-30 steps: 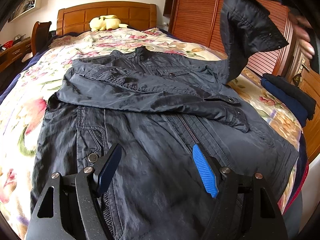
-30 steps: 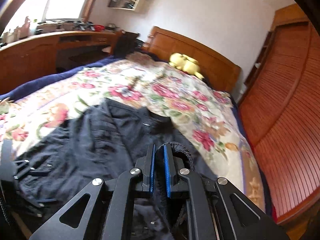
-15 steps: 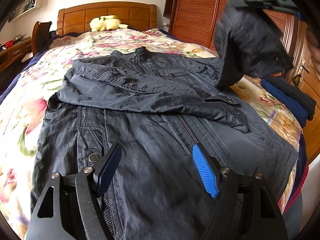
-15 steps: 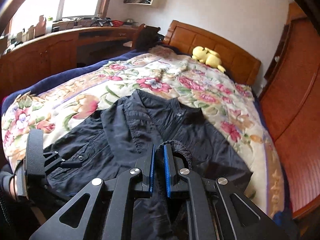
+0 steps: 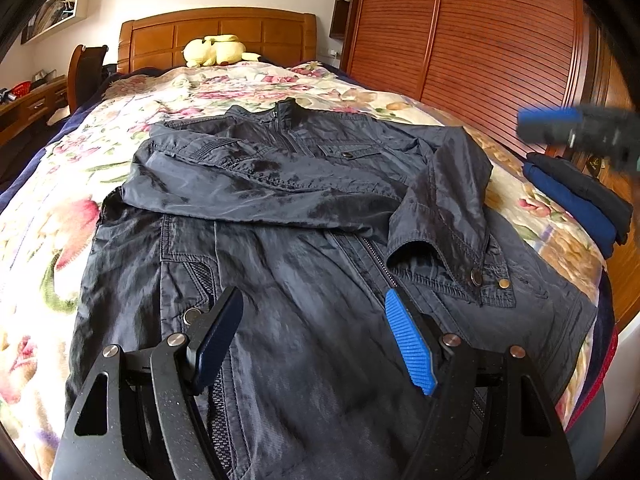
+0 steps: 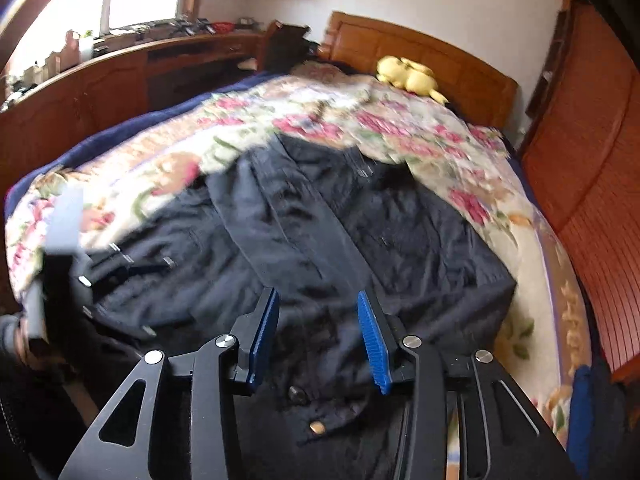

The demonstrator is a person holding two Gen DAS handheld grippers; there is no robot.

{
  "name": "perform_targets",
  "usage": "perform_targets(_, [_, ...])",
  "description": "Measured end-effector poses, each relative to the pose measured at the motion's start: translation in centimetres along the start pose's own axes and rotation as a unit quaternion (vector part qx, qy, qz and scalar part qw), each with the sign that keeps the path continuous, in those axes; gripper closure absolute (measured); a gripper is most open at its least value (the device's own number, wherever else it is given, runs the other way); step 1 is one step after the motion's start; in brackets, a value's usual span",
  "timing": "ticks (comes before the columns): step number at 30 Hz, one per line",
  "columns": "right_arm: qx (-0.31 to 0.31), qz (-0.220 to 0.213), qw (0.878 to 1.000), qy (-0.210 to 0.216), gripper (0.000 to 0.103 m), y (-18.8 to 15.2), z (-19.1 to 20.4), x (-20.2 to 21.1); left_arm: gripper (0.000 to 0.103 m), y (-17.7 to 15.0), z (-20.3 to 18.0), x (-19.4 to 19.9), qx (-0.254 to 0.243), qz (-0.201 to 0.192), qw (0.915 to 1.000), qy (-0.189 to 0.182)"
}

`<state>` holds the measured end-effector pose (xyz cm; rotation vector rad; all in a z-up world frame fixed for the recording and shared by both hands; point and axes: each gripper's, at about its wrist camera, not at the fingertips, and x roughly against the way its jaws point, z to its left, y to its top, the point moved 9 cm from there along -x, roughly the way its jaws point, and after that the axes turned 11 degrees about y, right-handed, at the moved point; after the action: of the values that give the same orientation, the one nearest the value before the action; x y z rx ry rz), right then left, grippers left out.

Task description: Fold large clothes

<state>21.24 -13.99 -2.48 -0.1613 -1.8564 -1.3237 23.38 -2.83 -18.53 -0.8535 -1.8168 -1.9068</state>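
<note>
Dark navy jacket [image 5: 304, 280], floral bedspread [image 5: 48, 240]

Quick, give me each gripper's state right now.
Left gripper: open, empty, over the jacket.
Right gripper: open, holding nothing, above the jacket.

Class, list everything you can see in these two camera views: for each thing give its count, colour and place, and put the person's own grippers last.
jacket: one, dark navy, flat on the bed, both sleeves folded across its front.
bedspread: one, cream with pink flowers, covering the bed.
plush toy: one, pale yellow, against the headboard.
headboard: one, brown wood, far end of bed.
folded clothes: small stack, blue and black, bed's right edge.
wardrobe: one, reddish slatted wood, right of bed.
desk: one, brown wood, left of bed.
left gripper: one, black with blue pads, open over the hem.
right gripper: one, same colours, open, empty.
</note>
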Motion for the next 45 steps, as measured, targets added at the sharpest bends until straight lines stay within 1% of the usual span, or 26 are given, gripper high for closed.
perform_targets(5, [-0.066,0.018,0.998,-0.007,0.052,-3.5,-2.8,-3.1,0.028,0.0,0.0,0.1,-0.002,-0.003,1.0,0.003])
perform_targets(8, [-0.116,0.029,0.993,-0.003,0.051,-5.6,-4.3,-5.4,0.028,-0.1,0.1,0.2,-0.001,-0.004,1.0,0.005])
perform_targets(11, [-0.145,0.04,0.989,-0.004,0.051,-7.2,-5.0,-7.2,0.028,-0.1,0.3,0.4,0.001,-0.006,1.0,0.008])
perform_targets(14, [-0.165,0.051,0.985,0.003,0.051,-8.1,-5.2,-8.5,0.028,-0.3,0.5,0.6,0.0,-0.008,0.9999,0.012])
perform_targets(19, [-0.196,0.057,0.979,0.027,0.051,-8.3,-5.2,-9.6,0.028,-0.5,1.1,1.2,0.002,-0.011,0.9999,0.012])
perform_targets(21, [-0.199,0.059,0.977,0.046,0.063,-8.2,-5.0,-9.8,0.028,-0.6,1.4,1.5,0.003,-0.013,0.9998,0.012])
perform_targets(22, [-0.197,0.061,0.977,0.056,0.075,-8.3,-4.9,-10.0,0.028,-0.6,1.6,1.7,0.004,-0.014,0.9998,0.012])
perform_targets(23, [-0.191,0.065,0.978,0.053,0.086,-8.2,-4.9,-9.9,0.028,-0.6,1.8,1.9,0.005,-0.016,0.9998,0.012])
perform_targets(24, [-0.179,0.066,0.981,0.047,0.091,-7.8,-4.6,-9.8,0.028,-0.6,2.0,2.1,0.006,-0.017,0.9998,0.012])
perform_targets(25, [-0.164,0.065,0.984,0.036,0.099,-7.5,-4.5,-9.3,0.028,-0.7,2.3,2.3,0.006,-0.019,0.9997,0.013])
perform_targets(26, [-0.151,0.06,0.986,0.027,0.1,-6.8,-4.3,-8.9,0.028,-0.7,2.6,2.6,0.008,-0.021,0.9996,0.014])
perform_targets(29, [-0.136,0.033,0.99,0.019,0.101,-4.8,-3.9,-7.6,0.028,-0.7,3.2,3.2,0.011,-0.028,0.9994,0.015])
perform_targets(34, [-0.106,-0.01,0.994,0.01,0.101,0.3,-2.4,-5.5,0.028,-0.8,4.5,4.1,0.019,-0.036,0.999,0.016])
perform_targets(35, [-0.099,-0.019,0.995,0.011,0.101,1.0,-1.9,-5.0,0.028,-0.9,4.8,4.2,0.025,-0.034,0.999,0.012])
perform_targets(36, [-0.09,-0.027,0.995,0.013,0.101,2.5,-1.3,-4.8,0.028,-0.9,5.1,4.2,0.03,-0.033,0.999,0.008])
perform_targets(40, [-0.055,-0.044,0.997,0.03,0.101,5.7,2.0,-5.0,0.028,-1.0,6.2,4.3,0.045,-0.03,0.9985,0.008])
perform_targets(43, [-0.039,-0.043,0.996,0.075,0.101,7.1,5.0,-6.1,0.028,-1.0,6.5,4.3,0.046,-0.033,0.9983,0.01])
perform_targets(45, [-0.032,-0.04,0.995,0.089,0.101,7.4,6.5,-6.6,0.028,-1.2,6.5,4.4,0.045,-0.033,0.9984,0.01])
